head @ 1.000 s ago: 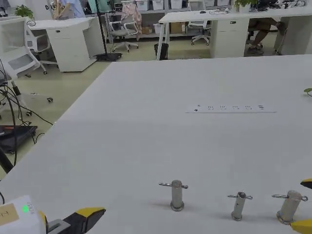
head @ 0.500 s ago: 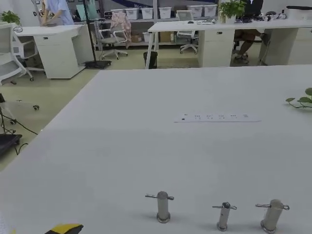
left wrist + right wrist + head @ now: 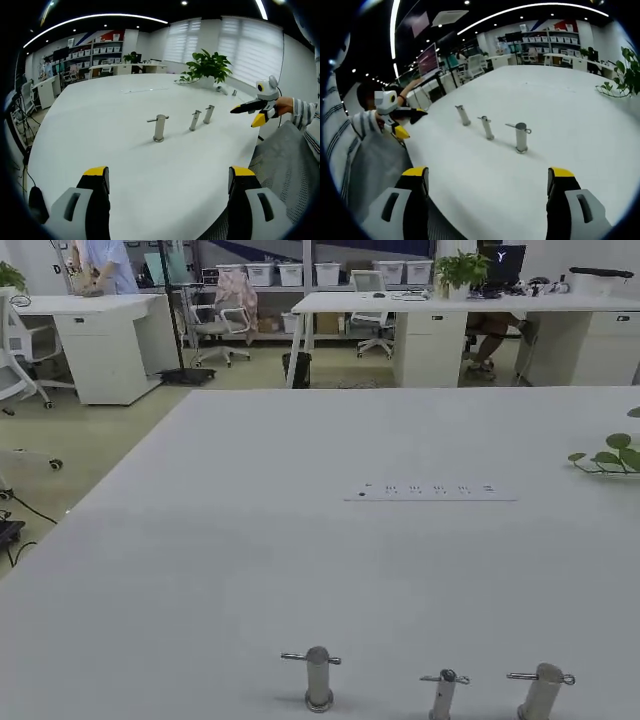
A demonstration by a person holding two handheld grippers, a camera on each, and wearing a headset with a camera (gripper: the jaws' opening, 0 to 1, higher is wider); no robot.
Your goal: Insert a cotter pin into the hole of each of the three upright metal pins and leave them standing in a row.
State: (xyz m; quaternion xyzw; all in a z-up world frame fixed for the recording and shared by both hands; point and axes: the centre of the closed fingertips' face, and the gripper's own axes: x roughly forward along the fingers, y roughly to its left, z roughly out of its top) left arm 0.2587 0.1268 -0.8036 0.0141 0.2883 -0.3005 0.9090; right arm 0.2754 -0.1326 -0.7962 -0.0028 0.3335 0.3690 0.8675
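While my left hand-held gripper (image 3: 169,172) and right hand-held gripper (image 3: 487,172) hang with jaws spread, holding nothing, three upright pins (image 3: 445,695) stand in a row on the surface (image 3: 300,560) ahead, between them, a cotter pin (image 3: 310,658) crossing each top.

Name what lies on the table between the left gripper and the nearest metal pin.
Nothing: in the left gripper view, bare white table stretches from the open left gripper to the nearest pin.
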